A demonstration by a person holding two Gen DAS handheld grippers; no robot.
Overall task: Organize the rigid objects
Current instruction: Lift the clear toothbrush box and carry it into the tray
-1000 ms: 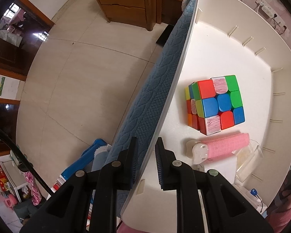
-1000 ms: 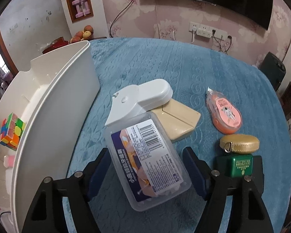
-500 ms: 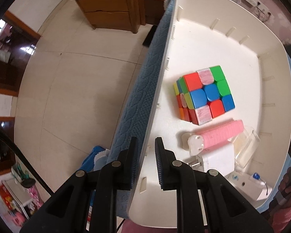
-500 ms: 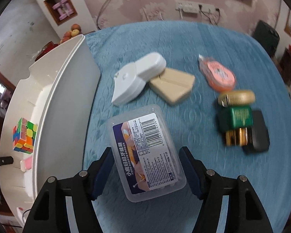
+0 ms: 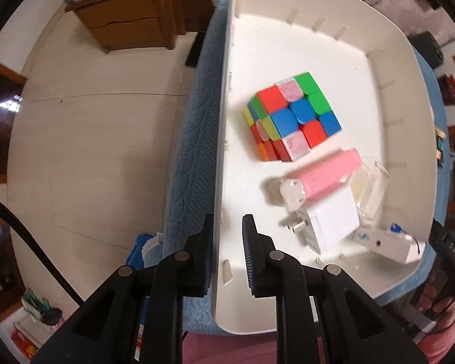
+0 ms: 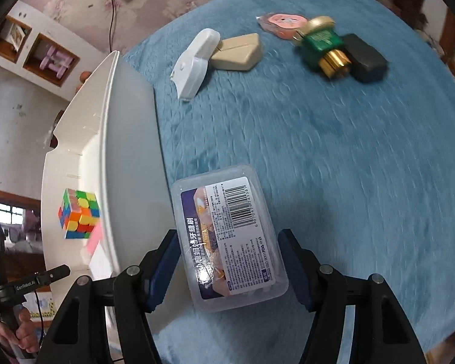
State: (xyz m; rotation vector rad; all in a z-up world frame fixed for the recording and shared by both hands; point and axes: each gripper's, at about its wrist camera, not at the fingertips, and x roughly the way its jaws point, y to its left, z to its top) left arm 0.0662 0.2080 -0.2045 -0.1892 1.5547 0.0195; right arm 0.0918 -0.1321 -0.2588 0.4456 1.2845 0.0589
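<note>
pale floor tiles and a wooden cabinet [image 5: 130, 15] far below in the left wrist view, blue quilted tabletop [image 5: 194, 139] edge running up the middle. left gripper [image 5: 227, 251] pointing straight down, jaws narrow and straddling the near wall of the white bin [image 5: 288, 45]; outer pad against the wall, small gap showing at the inner one, so steadying more than clamping. inside the bin: puzzle cube [image 5: 291, 121], pink ribbed roll [image 5: 330, 166], white plug adapter [image 5: 327, 221], clear case [image 5: 370, 188].

pink wallpapered wall and shelves behind in the right wrist view, blue tabletop [image 6: 333, 166] filling most of it. right gripper [image 6: 227, 273] with jaws closing, clear plastic box [image 6: 227, 236] between them, pads just beside its long sides, not yet pressing. box probably light, stiff but thin-walled and slick; likely to flex or squirt out if pinched hard, so best taken across the short width at mid-length, flat on the sides, gentle squeeze. left on the cloth, well apart: white case [image 6: 197, 60], tan wedge [image 6: 239, 53], pink tape dispenser [image 6: 279, 24], green-and-gold bottle [image 6: 324, 45], black block [image 6: 365, 57].
</note>
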